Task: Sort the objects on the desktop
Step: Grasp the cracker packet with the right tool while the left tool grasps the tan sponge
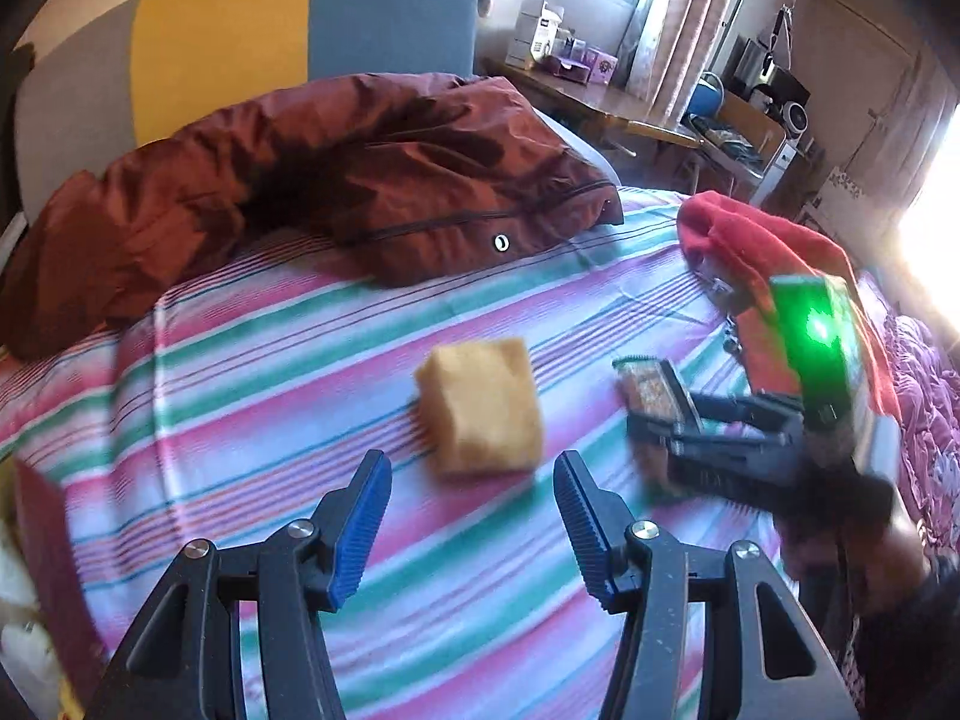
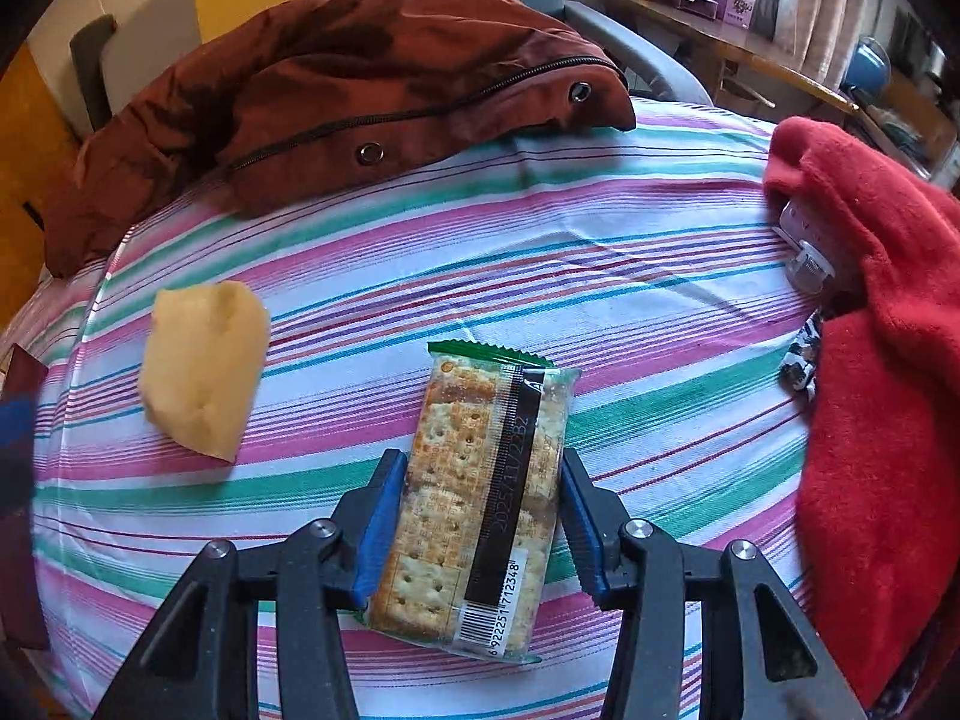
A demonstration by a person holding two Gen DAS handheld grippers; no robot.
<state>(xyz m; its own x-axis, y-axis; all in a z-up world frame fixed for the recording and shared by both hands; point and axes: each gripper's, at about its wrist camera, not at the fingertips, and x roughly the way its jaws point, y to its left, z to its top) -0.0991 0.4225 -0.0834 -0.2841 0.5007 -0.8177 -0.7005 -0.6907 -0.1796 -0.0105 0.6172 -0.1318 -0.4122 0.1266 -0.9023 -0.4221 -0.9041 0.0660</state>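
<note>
One yellow sponge (image 2: 201, 369), one cracker packet (image 2: 474, 498), one brown jacket (image 2: 336, 78), one red cloth (image 2: 888, 324).

A clear-wrapped cracker packet (image 2: 480, 498) with a green serrated end and a black strip bearing a printed date and a barcode was seen lying flat on the striped bedsheet (image 2: 630, 300), its long axis pointing away from the right wrist camera. It was flanked on both long sides by blue finger pads (image 2: 381, 516), which appeared to touch the wrapper. A yellow sponge-like block (image 2: 204, 366) was seen to the left of the packet, apart from it, resting on the same sheet, slightly blurred. In the left wrist view, the block (image 1: 480, 408) was shown ahead of the camera, the packet (image 1: 654, 390) to its right.
</note>
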